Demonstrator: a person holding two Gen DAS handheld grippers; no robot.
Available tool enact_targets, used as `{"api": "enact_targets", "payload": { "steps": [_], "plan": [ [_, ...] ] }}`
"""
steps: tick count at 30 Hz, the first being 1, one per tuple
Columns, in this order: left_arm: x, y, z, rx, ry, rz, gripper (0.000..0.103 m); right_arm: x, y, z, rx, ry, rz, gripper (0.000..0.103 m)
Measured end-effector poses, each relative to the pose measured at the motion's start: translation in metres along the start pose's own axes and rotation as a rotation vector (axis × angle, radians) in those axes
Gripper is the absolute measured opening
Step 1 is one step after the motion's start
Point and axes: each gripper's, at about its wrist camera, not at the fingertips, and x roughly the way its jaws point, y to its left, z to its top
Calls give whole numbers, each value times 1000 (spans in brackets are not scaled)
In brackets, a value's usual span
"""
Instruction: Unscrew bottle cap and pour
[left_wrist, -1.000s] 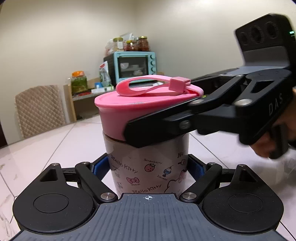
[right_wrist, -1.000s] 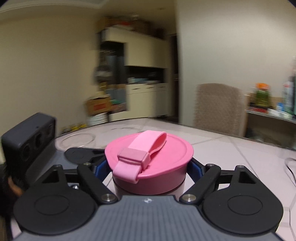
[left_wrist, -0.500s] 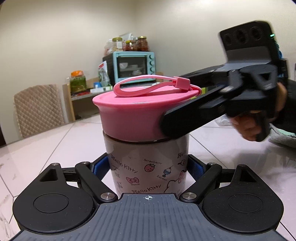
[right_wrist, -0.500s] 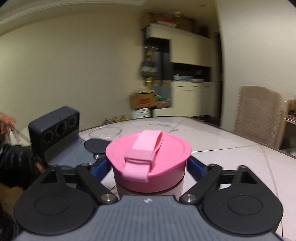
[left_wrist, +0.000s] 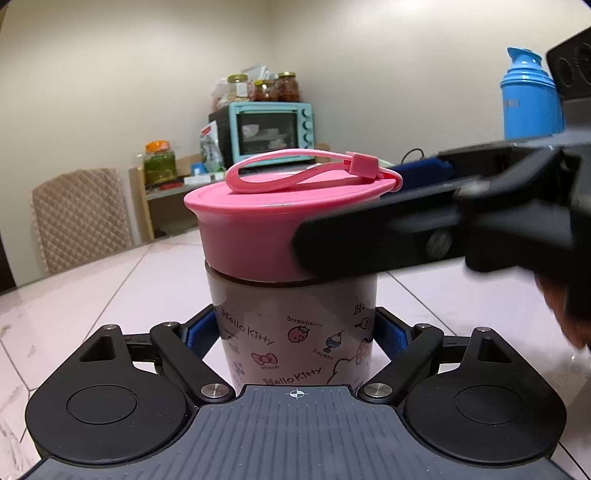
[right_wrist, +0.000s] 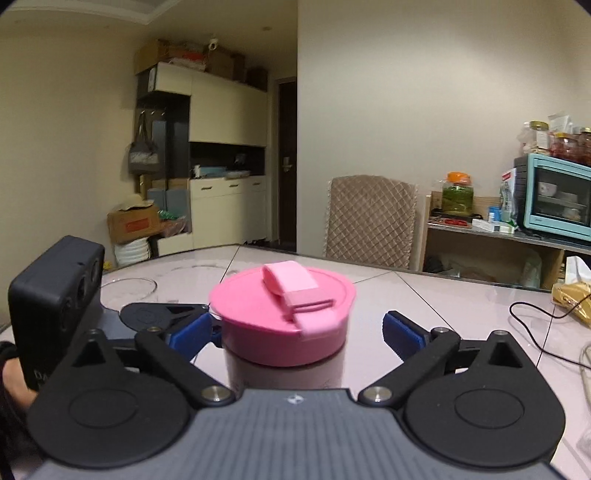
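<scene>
A Hello Kitty bottle (left_wrist: 295, 332) with a wide pink screw cap (left_wrist: 258, 229) and a pink strap loop stands upright on the pale table. My left gripper (left_wrist: 295, 332) is shut on the bottle's body, blue pads pressed on both sides. My right gripper (right_wrist: 295, 332) is at cap height with its fingers around the pink cap (right_wrist: 284, 317). Its jaws are spread, and the right blue pad (right_wrist: 402, 332) stands clear of the cap. The right gripper also shows in the left wrist view (left_wrist: 424, 221) as a dark blurred bar across the cap.
A glass bowl (right_wrist: 127, 286) sits on the table behind the left gripper. A black cable (right_wrist: 535, 325) and a yellow packet (right_wrist: 572, 299) lie at the right. A blue flask (left_wrist: 530, 99) stands behind. A chair (right_wrist: 369, 221) and a shelf with a teal oven (left_wrist: 273, 133) lie beyond the table.
My right gripper has swung back around the cap and its jaws have opened off it. The cap and strap have turned from where they were. The left gripper has kept hold of the bottle.
</scene>
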Motion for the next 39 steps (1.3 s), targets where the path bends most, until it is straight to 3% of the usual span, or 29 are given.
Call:
{"api": "enact_targets", "payload": {
  "steps": [6,13,16,20,23,32,35,39],
  "plan": [
    [3,-3,3,-10,0,19,90,19,16,-4,46,-13,-86,100],
    [11,-5,2,-4,1,18,90,32,13,-7,73,3,-124,99],
    [9,-5,1,-5,-1,18,90,29,10,-9,105,-12,-106,88],
    [7,-10,1,-5,-1,19,90,31,9,-7,87,-15,-92,86],
    [6,-16,1,-7,-1,19,90,30,-2,-6,59,-6,-20,86],
    [5,-32,4,-7,1,21,90,44,-76,8,-131,58,466,85],
    [3,-19,2,-9,-4,17,90,53,-93,13,-172,76,595,85],
    [3,-22,3,-11,-4,16,90,48,-90,15,-181,83,579,86]
  ]
}}
